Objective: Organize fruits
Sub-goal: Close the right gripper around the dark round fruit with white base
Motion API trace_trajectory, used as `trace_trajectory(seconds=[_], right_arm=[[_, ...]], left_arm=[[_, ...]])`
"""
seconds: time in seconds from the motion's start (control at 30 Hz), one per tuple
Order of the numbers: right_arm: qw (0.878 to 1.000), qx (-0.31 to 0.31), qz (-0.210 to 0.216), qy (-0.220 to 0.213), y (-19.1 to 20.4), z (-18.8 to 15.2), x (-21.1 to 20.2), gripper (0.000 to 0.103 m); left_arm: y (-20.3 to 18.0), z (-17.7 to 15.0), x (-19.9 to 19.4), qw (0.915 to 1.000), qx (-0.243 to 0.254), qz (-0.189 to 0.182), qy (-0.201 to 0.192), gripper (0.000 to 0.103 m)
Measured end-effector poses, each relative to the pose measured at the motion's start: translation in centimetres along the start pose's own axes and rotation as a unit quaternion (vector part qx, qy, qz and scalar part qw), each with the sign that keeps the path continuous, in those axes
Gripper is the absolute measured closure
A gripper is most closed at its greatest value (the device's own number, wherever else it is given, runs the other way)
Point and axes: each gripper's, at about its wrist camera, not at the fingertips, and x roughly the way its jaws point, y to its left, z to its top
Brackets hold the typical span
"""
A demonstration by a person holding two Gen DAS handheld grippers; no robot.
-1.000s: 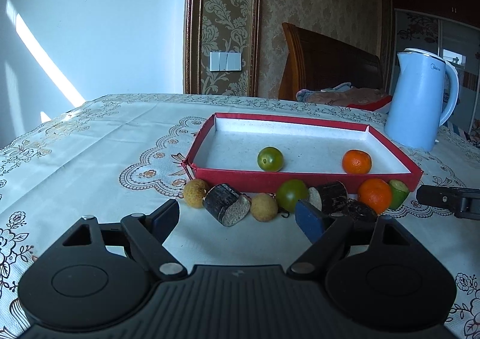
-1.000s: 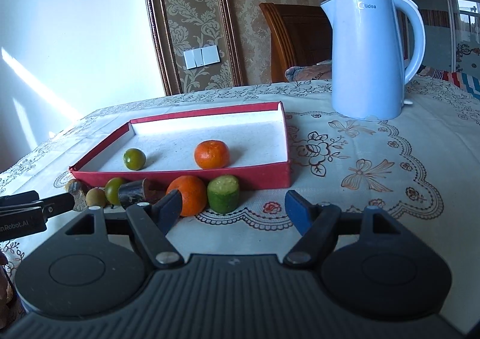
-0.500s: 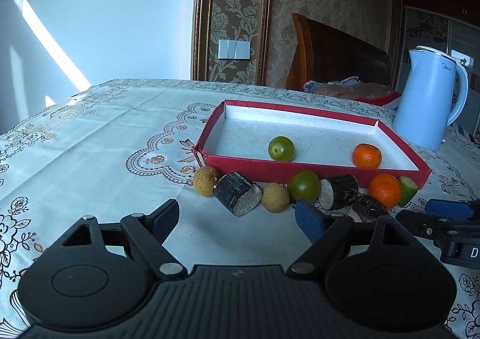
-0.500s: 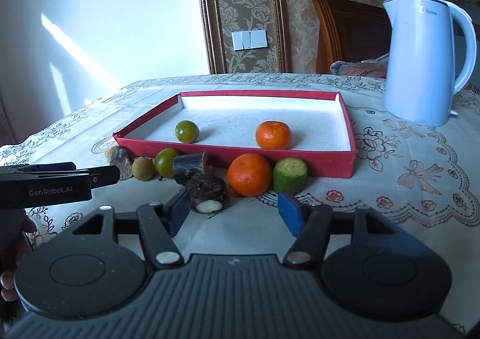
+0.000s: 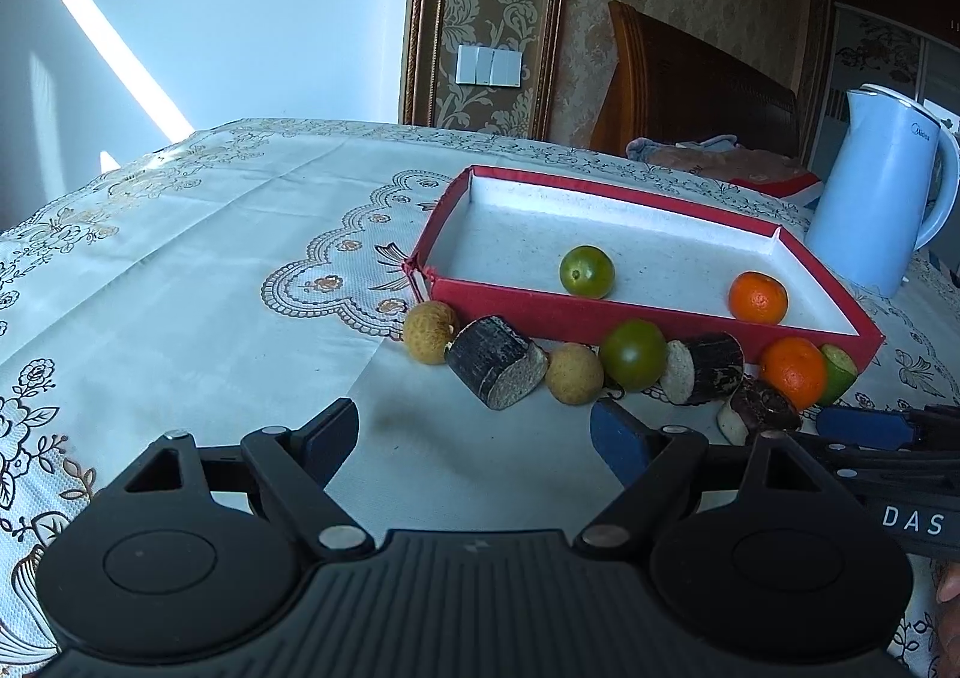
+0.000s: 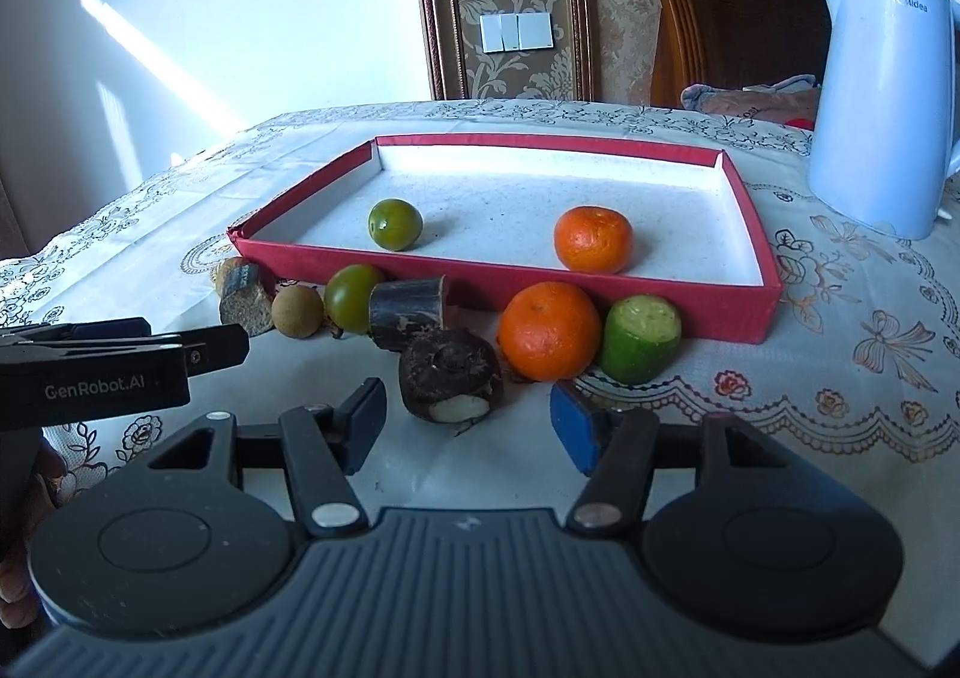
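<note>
Right gripper (image 6: 468, 426) jaws apart, just been closing, dark chestnut (image 6: 450, 375) at 12 o'clock, untouched; left gripper (image 5: 474, 432) jaws wide apart, empty.

Red tray (image 6: 678, 312) w/ white floor lies flat at 12 o'clock, holding a green fruit (image 6: 395, 224) at its 9 o'clock side & an orange (image 6: 593, 239) at 3 o'clock, well apart. Along tray's near wall, left to right: brown round fruit (image 5: 429, 331), dark cut chunk (image 5: 495, 369), 2nd brown fruit (image 5: 574, 374), green fruit (image 5: 632, 354), dark chunk (image 5: 703, 367), orange (image 6: 548, 330) touching a cut green piece (image 6: 639, 337). One more dark chunk (image 6: 450, 374) sits nearer, at 6 o'clock of the row.
</note>
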Motion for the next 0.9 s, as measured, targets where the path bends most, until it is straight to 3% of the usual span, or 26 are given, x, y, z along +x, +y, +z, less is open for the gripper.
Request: trace_trajectory(seconds=[0.07, 0.33, 0.4, 0.9], right_arm=[[1.0, -0.002, -0.004, 0.004, 0.2, 0.2, 0.4, 0.055], [1.0, -0.013, -0.016, 0.016, 0.9, 0.5, 1.4, 0.058], [1.0, -0.015, -0.013, 0.017, 1.0, 0.4, 1.5, 0.065], [1.0, -0.015, -0.01, 0.014, 1.0, 0.2, 1.4, 0.066]], left_arm=[[-0.1, 0.0, 0.0, 1.0, 0.002, 0.0, 0.0, 0.018], [-0.2, 0.0, 0.1, 1.0, 0.006, 0.001, 0.002, 0.018], [-0.2, -0.1, 0.1, 1.0, 0.009, 0.002, 0.001, 0.018], [-0.3, 0.0, 0.1, 0.9999, 0.011, 0.0, 0.006, 0.018]])
